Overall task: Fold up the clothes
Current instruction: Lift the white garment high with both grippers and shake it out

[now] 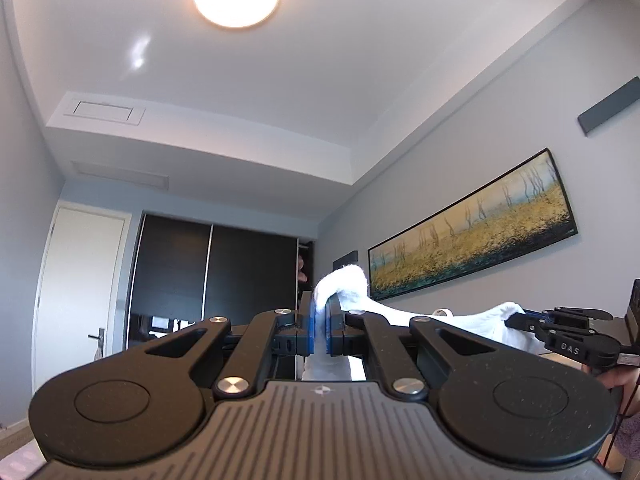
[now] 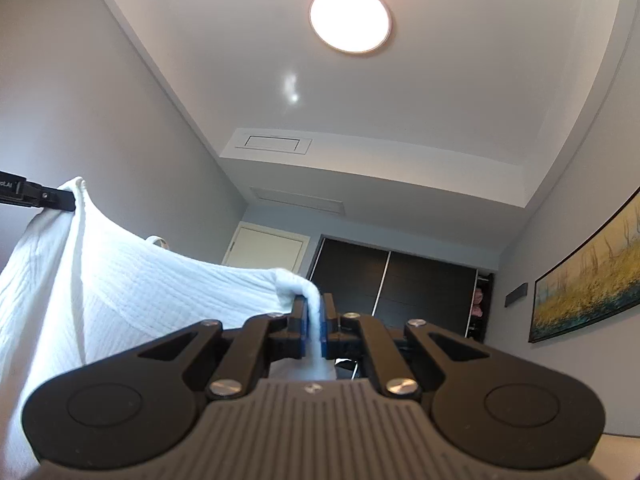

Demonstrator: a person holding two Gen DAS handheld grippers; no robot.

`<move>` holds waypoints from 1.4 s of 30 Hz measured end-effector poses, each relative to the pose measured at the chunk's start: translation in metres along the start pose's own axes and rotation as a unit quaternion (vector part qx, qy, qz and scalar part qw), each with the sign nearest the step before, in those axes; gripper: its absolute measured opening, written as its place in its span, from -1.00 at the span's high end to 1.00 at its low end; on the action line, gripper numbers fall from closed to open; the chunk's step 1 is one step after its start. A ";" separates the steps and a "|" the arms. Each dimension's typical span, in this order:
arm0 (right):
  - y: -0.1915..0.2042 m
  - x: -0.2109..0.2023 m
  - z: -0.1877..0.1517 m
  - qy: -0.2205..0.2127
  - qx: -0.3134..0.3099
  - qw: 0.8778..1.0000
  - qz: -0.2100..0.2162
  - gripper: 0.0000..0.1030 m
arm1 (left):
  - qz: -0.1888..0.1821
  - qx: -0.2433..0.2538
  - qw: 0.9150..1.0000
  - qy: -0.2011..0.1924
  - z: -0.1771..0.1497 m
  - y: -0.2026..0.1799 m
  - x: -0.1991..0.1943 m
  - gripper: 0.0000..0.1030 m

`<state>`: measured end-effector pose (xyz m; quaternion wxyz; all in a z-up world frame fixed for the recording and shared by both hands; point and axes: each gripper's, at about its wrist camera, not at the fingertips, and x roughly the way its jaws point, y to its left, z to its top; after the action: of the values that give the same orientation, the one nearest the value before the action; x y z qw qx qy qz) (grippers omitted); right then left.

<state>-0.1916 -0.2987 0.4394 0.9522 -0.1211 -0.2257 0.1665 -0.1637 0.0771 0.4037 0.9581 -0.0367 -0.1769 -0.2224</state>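
The white cloth (image 2: 120,288) hangs up in the air, stretched between the two grippers. The left gripper (image 1: 320,316) has its jaws pinching one bunched top corner. The right gripper (image 2: 315,316) has its jaws pinching the other corner. A round ceiling lamp (image 2: 350,20) shines above.

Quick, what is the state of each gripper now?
Left gripper: closed, holding a corner of the white cloth.
Right gripper: closed, holding another corner of that cloth.
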 end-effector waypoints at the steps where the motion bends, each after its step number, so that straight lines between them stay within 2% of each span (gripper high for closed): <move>1: -0.002 0.004 0.001 -0.003 0.004 1.000 -0.005 0.87 | 0.000 -0.002 1.000 0.001 0.000 0.001 0.004 0.94; 5: -0.001 0.032 -0.009 0.003 0.007 1.000 -0.017 0.86 | 0.011 -0.006 1.000 0.022 -0.008 0.011 0.025 0.94; 10: 0.002 0.094 -0.050 0.048 -0.011 0.999 -0.022 0.86 | 0.045 -0.002 0.996 0.079 -0.051 0.036 0.075 0.94; 16: 0.006 0.187 -0.122 0.122 -0.069 0.989 -0.047 0.87 | 0.095 0.018 0.981 0.168 -0.115 0.076 0.167 0.94; 18: 0.006 0.219 -0.143 0.136 -0.093 0.985 -0.058 0.87 | 0.107 0.022 0.978 0.179 -0.131 0.086 0.198 0.94; 21: 0.006 0.259 -0.166 0.136 -0.151 0.975 -0.089 0.88 | 0.127 0.042 0.976 0.173 -0.145 0.094 0.237 0.94; 25: -0.003 0.288 -0.169 0.098 -0.181 0.970 -0.132 0.88 | 0.129 0.059 0.983 0.116 -0.133 0.091 0.258 0.94; 29: -0.015 0.286 -0.154 0.026 -0.206 0.963 -0.173 0.87 | 0.111 0.110 0.986 0.051 -0.111 0.074 0.252 0.93; 31: -0.019 0.279 -0.148 0.004 -0.214 0.960 -0.180 0.87 | 0.096 0.112 0.988 0.043 -0.105 0.071 0.248 0.94; 32: -0.021 0.274 -0.147 0.006 -0.215 0.961 -0.174 0.87 | 0.089 0.114 0.989 0.042 -0.102 0.070 0.246 0.94; 35: -0.029 0.252 -0.153 0.044 -0.211 0.967 -0.134 0.87 | 0.056 0.147 0.983 0.093 -0.117 0.068 0.243 0.93; 38: -0.030 0.222 -0.182 0.098 -0.212 0.969 -0.084 0.87 | 0.009 0.166 0.974 0.156 -0.153 0.071 0.228 0.93; 40: -0.024 0.195 -0.205 0.142 -0.207 0.967 -0.047 0.87 | -0.021 0.171 0.964 0.203 -0.182 0.071 0.211 0.93; 42: -0.017 0.166 -0.230 0.189 -0.196 0.962 -0.006 0.87 | -0.052 0.185 0.948 0.254 -0.211 0.069 0.193 0.93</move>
<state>0.0611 -0.2883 0.3097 0.9359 -0.3337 -0.0709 0.0875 0.0962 0.0276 0.2760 0.9483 0.2079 0.0328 -0.2376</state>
